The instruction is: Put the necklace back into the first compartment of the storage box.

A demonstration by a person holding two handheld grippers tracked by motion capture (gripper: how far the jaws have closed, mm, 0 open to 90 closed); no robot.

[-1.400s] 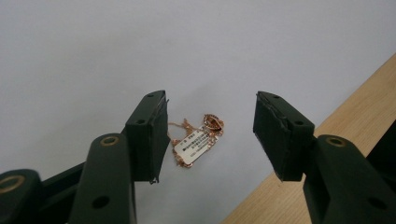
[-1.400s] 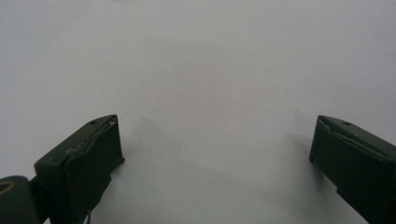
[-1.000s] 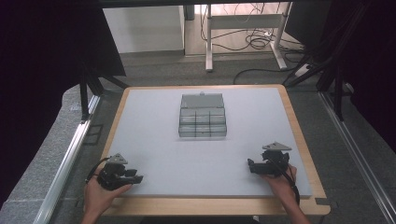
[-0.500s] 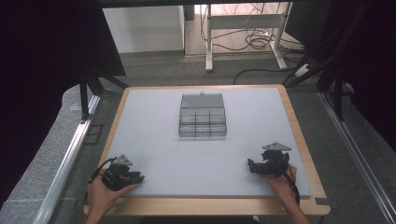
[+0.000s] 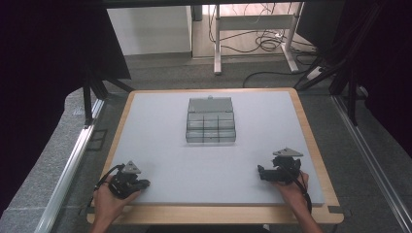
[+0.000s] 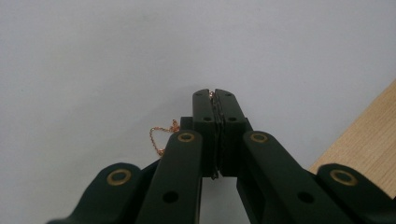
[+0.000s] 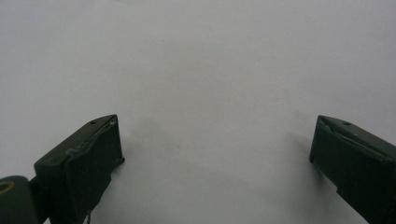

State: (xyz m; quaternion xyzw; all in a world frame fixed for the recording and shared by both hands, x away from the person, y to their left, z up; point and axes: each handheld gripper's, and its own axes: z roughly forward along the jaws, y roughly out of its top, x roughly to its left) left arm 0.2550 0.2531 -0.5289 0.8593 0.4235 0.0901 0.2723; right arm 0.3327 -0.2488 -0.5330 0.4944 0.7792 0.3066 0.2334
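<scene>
Your left tongs (image 6: pixel 215 100) have just been closing and now pinch a thin copper-coloured chain (image 6: pixel 161 135), which loops out to one side of the jaws onto the grey table (image 5: pixel 160 145). Your right tongs (image 7: pixel 215 154) stand wide with nothing between them, well apart from the chain across the table's near edge.

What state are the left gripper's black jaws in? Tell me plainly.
Shut on a thin copper-coloured chain. The left gripper has just been closing; its pads meet with no gap, chain links showing at the tips and looping out beside them.
</scene>
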